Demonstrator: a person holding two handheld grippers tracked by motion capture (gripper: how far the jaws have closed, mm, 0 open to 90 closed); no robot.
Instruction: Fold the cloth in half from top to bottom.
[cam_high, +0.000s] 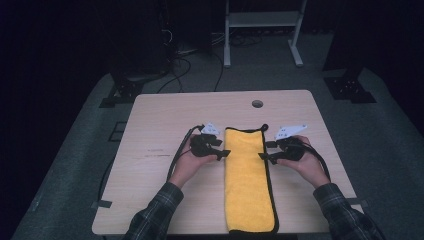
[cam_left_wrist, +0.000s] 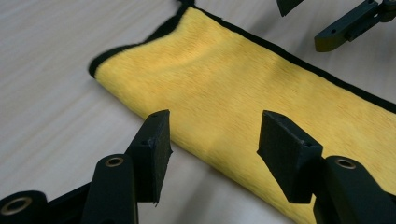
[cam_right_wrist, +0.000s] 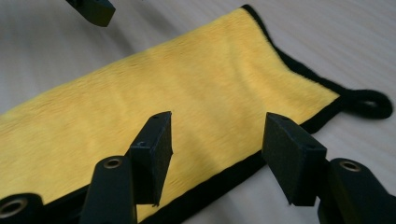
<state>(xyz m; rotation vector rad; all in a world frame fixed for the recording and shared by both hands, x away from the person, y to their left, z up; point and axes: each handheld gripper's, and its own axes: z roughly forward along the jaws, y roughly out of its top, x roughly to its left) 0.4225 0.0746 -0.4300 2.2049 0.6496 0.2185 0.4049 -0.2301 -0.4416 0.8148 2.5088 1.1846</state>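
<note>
A yellow towel (cam_high: 247, 180) with black edging lies folded in a long strip down the middle of the wooden table (cam_high: 150, 115); a black hanging loop (cam_high: 264, 127) sits at its far right corner. My left gripper (cam_high: 223, 153) is at the towel's left edge, open, jaws pointing at the folded edge (cam_left_wrist: 196, 93) with nothing between them. My right gripper (cam_high: 262, 156) is at the towel's right edge, open over the black trim (cam_right_wrist: 219, 182). The loop (cam_right_wrist: 371, 103) lies to the right of its jaws. In each gripper view the other gripper's tip shows near the top.
A round cable hole (cam_high: 257, 103) is in the table near its far edge. A white frame (cam_high: 262, 30) and dark stands with cables are on the floor beyond. Bare table lies to the left and right of the towel.
</note>
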